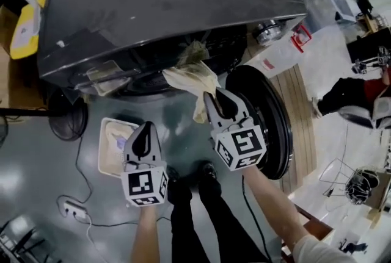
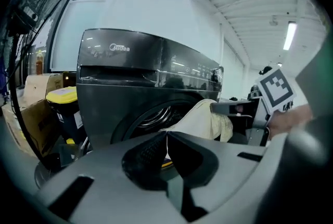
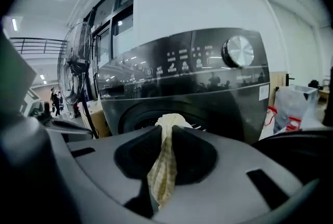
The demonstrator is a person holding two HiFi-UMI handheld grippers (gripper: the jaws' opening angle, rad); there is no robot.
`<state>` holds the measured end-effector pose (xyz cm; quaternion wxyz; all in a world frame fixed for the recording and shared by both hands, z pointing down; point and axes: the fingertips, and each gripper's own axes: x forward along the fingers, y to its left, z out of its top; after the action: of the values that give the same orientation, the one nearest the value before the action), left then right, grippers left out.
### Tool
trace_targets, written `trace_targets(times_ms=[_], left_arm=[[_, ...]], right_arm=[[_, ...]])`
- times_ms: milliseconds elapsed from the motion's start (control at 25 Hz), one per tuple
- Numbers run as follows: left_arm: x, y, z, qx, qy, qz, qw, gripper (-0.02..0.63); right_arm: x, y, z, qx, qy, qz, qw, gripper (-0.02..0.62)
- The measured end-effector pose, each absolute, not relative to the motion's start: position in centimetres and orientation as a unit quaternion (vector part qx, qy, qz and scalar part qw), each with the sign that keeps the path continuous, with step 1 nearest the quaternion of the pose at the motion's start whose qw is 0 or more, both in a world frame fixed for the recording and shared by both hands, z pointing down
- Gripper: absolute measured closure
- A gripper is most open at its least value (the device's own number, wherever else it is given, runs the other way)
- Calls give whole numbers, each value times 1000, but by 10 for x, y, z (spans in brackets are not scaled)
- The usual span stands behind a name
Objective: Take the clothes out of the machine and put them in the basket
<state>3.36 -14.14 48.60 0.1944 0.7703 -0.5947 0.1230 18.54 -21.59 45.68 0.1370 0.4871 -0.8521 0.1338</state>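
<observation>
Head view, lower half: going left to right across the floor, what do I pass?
power strip → basket → left claw → right claw, shut on a cloth → machine door, standing open

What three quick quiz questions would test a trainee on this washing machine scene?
1. True or false: the left hand-held gripper grips the cream cloth.
2. What is the right hand-held gripper shut on? A) the cream cloth B) a bottle C) nothing
3. Fill in: the washing machine door stands ___.
Key: 1 false; 2 A; 3 open.
</observation>
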Motion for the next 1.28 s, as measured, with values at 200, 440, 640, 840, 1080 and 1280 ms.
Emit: trace_targets(times_ms=[200,440,640,840,1080,1280], left_arm=[[45,-130,446,770,-600,116,184,586],[53,-123,385,767,-610,118,162,586],[47,-118,333,753,-632,102,152,586],[34,-102,299,733,-657,88,151,586],[-2,-73,286,701,-693,79,149,586],[-65,-29,297,650,-738,76,163,586]], right_arm=[[200,-190,392,480,-863,110,114,520],[214,-166,312,474,-872,90,83,520],[224,-156,248,465,-880,73,67,520],[219,-142,208,445,-891,69,64,520],[179,-108,190,396,-914,62,65,520],[114,-80,200,331,-939,61,73,520]])
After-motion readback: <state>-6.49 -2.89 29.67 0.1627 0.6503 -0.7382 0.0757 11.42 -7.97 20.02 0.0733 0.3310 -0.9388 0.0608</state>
